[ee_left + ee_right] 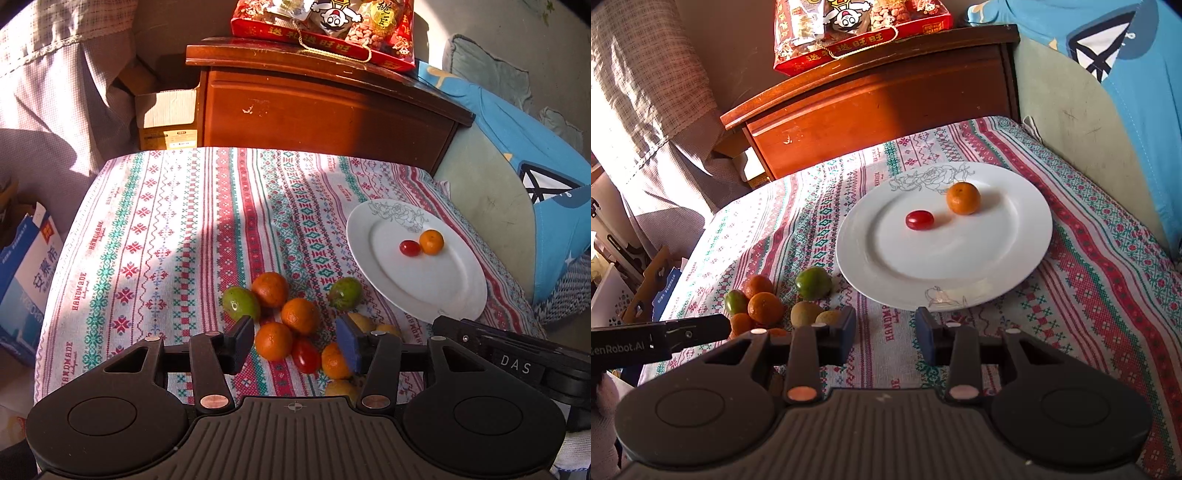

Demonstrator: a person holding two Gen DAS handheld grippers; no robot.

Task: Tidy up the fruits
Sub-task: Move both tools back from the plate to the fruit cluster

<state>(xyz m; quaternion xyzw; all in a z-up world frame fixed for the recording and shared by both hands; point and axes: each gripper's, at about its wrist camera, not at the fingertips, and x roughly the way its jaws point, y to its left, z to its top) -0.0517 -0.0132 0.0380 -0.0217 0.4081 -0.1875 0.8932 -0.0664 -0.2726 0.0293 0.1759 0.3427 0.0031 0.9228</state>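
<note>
Landmark: round white ceramic plate (pixel 943 254) with a grey line-drawn flower on its rim, lying on the striped red, green and white embroidered tablecloth (pixel 155 236).

On the plate: 1 small orange mandarin (pixel 963 198) and 1 red cherry tomato (pixel 919 220), side by side near the flower drawing, a narrow gap between them in the right wrist view.

Off the plate, on the cloth at its left: loose cluster of fruit. Counted in the left wrist view: 4 orange mandarins, the middle 1 at (pixel 300 315); 2 green oval fruits, 1 just beside the plate rim (pixel 345 292), 1 on the cluster's far side from the plate (pixel 241 303); 1 red cherry tomato (pixel 306 355); several yellowish fruits partly hidden behind the finger, count uncertain.

Left gripper (pixel 295 347): jaws spread apart, nothing between the pads. It hangs over the cluster left of the plate, with the cluster tomato and 1 mandarin seen in the gap; height above them cannot be judged.

Right gripper (pixel 885 334): jaws released, nothing held. It sits at the near rim of the plate, over bare cloth; contact cannot be told.

Beyond the plate: brown wooden cabinet (pixel 886 107) with a red snack gift bag (pixel 857 29) on top.
</note>
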